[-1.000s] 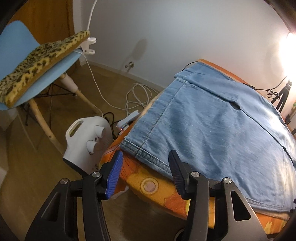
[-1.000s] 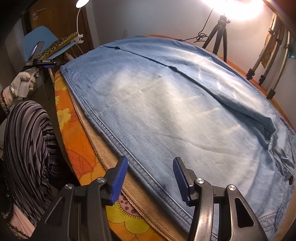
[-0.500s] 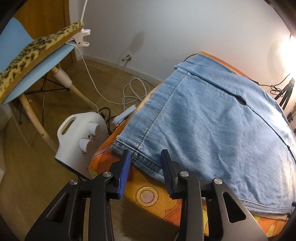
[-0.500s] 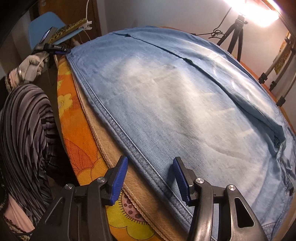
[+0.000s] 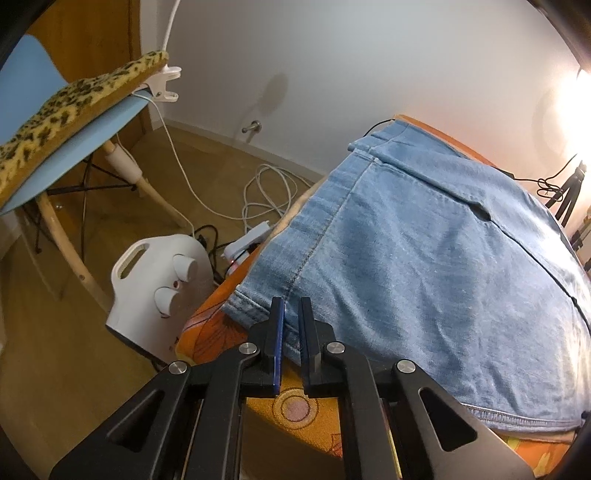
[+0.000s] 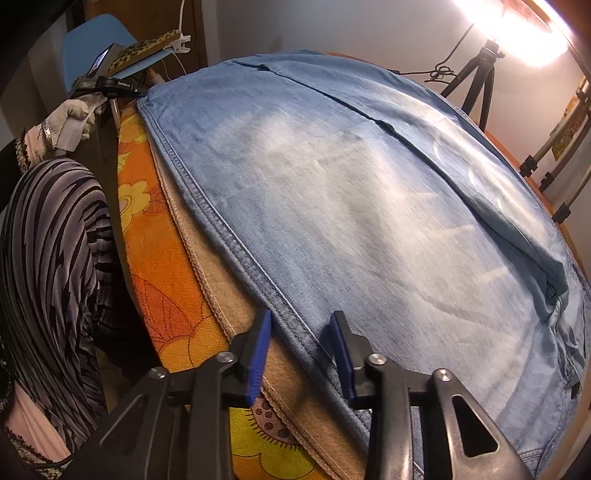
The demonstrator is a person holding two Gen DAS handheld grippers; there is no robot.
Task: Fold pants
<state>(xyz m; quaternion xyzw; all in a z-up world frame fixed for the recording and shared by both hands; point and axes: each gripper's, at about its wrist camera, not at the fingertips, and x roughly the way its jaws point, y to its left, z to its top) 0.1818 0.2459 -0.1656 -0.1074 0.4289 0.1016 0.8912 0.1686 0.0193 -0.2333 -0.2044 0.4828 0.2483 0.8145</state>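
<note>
Gripping step: left gripper (image 5: 290, 314) pinches the pants (image 5: 424, 266) hem, right gripper (image 6: 301, 334) is closing astride their side seam; next, lift together.

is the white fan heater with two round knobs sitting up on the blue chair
No, the white fan heater stands on the wooden floor beside the blue chair.

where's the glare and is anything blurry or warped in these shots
Left wrist view: a lamp blows out the right edge; fisheye bends the wall and floor. Right wrist view: the lamp flares top right and whitens the jeans; slight motion blur near the right gripper.
</note>
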